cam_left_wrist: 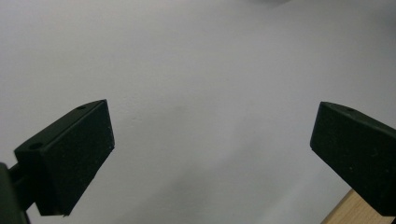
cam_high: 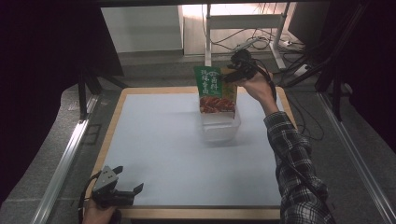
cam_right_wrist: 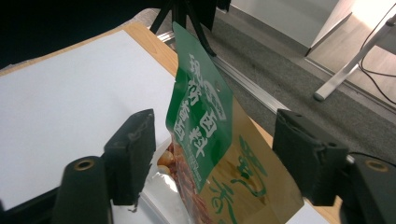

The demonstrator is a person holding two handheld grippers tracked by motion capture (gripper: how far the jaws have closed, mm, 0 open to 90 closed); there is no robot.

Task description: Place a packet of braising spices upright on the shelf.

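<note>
- Item: green and tan printed snack pouch (cam_high: 215,91), flat-sided, glossy, red food picture on its lower front. Stands upright in a clear plastic tub (cam_high: 221,128) near the far edge of the white table mat (cam_high: 163,149). Its bottom end sits inside the tub; its top rises well above the rim.
- Long axis of the pouch: near vertical, leaning slightly. In the right gripper view its green face (cam_right_wrist: 201,121) runs up between the two jaws, edge-on to the camera.
- Right gripper (cam_high: 238,70): held at the pouch's upper right corner. The jaws stand apart, one on each side of the pouch. Neither pad presses on it, as far as the right gripper view shows, so the pouch is released and stands on its own in the tub.
- Left gripper (cam_high: 122,183): at the near left corner of the mat, well apart from tub and pouch. Jaws spread wide with nothing between them; the left gripper view looks onto bare mat (cam_left_wrist: 196,93).
- Governing relation: the pouch lies directly between the right jaws, so the right hand (cam_high: 259,86) is far the nearer one.
- Judgement: placing looks complete. A withdrawal would need to go up or back, along the pouch's plane. A sideways pull could catch the pouch top and tip it out of the tub.
</note>
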